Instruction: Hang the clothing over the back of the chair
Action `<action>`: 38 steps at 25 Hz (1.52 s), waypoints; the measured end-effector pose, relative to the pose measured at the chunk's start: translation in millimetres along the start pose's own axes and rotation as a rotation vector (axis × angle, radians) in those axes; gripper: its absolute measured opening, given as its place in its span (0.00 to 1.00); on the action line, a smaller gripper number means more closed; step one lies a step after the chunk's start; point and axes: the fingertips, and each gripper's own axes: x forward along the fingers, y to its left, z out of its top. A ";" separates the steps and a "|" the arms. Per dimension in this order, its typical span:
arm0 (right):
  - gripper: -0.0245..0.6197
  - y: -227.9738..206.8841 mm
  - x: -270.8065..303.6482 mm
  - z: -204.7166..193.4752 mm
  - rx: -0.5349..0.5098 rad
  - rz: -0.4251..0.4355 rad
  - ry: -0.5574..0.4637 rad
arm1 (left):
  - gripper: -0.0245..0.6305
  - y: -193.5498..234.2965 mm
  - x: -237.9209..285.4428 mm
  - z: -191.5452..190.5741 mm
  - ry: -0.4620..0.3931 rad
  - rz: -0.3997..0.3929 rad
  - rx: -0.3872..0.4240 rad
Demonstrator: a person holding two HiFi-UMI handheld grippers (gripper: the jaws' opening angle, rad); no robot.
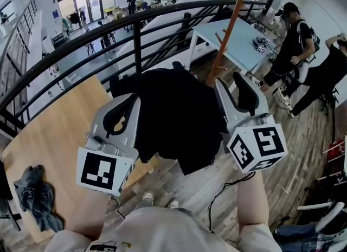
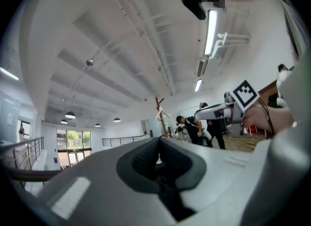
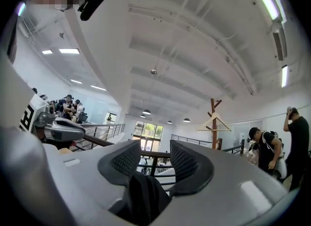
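**A:** Where is the clothing, and what has hold of it?

**B:** A black fabric garment (image 1: pixel 179 115) hangs in the middle of the head view, spread between two hand-held tools. The left gripper (image 1: pixel 129 103), at 9 o'clock from the garment, has its jaws pressed together on one edge. The right gripper (image 1: pixel 233 85), at 3 o'clock, has its jaws about halfway closed. A bunched fold is pinched low between the pads, with an open gap above it.

**A:** How should the hanging go?

**B:** Probably by keeping both grips level and the top edge taut, then lowering the garment over the chair back. Let go only once it drapes evenly on both sides. The right grip looks shallow, so a slip there seems the main risk. No view clearly shows the chair back, so it must be found first.

**A:** What is around?

**B:** A curved black metal railing (image 1: pixel 135 34) crosses at 12 o'clock, just beyond the garment. A pale wooden tabletop (image 1: pixel 54 137) lies at 9 o'clock, with a crumpled dark grey cloth (image 1: pixel 35 196) on it at 8 o'clock. A slanted wooden coat stand (image 1: pixel 230 28) rises at 1 o'clock beside a light blue table (image 1: pixel 233 45). Two people in dark clothes (image 1: pixel 293 39) stand at 2 o'clock, well apart. The railing looks likeliest to snag the garment.
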 end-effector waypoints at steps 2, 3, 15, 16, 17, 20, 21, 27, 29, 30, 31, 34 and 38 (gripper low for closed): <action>0.32 2.6 -11.4 9.3 0.001 0.000 -0.017 | 0.04 -8.4 -6.6 8.5 0.000 -0.004 0.021; 0.31 3.2 -16.8 12.5 0.003 -0.003 -0.021 | 0.04 -12.6 -9.8 13.2 -0.003 -0.008 0.031; 0.10 12.5 -81.3 30.4 0.060 -0.010 -0.092 | 0.04 -46.5 -38.7 42.4 -0.035 -0.061 0.138; 0.08 13.5 -84.8 31.1 0.056 -0.014 -0.099 | 0.04 -48.4 -38.9 40.3 -0.032 -0.063 0.131; 0.07 14.2 -88.2 31.5 0.054 -0.018 -0.105 | 0.04 -50.4 -39.2 38.2 -0.027 -0.065 0.124; 0.04 18.8 -98.3 29.5 0.057 -0.024 -0.119 | 0.04 -57.0 -42.9 31.2 -0.012 -0.071 0.104; 0.04 21.0 -101.1 27.6 0.059 -0.022 -0.123 | 0.04 -59.1 -44.6 28.8 -0.008 -0.074 0.099; 0.04 34.6 -111.9 13.6 0.108 0.006 -0.110 | 0.04 -66.3 -53.6 18.6 -0.017 -0.070 0.056; 0.04 40.8 -112.7 5.5 0.106 0.023 -0.094 | 0.04 -68.4 -56.6 11.3 -0.001 -0.069 0.045; 0.04 42.8 -112.7 1.1 0.109 0.029 -0.086 | 0.04 -69.7 -57.3 7.1 0.010 -0.070 0.040; 0.04 43.9 -112.7 -2.9 0.114 0.033 -0.080 | 0.04 -70.9 -57.5 2.8 0.022 -0.071 0.036; 0.04 46.6 -113.8 -12.4 0.135 0.046 -0.064 | 0.04 -74.9 -56.5 -10.2 0.057 -0.071 0.016; 0.04 49.9 -120.4 -24.2 0.137 0.058 -0.037 | 0.04 -80.2 -61.0 -26.2 0.098 -0.072 -0.020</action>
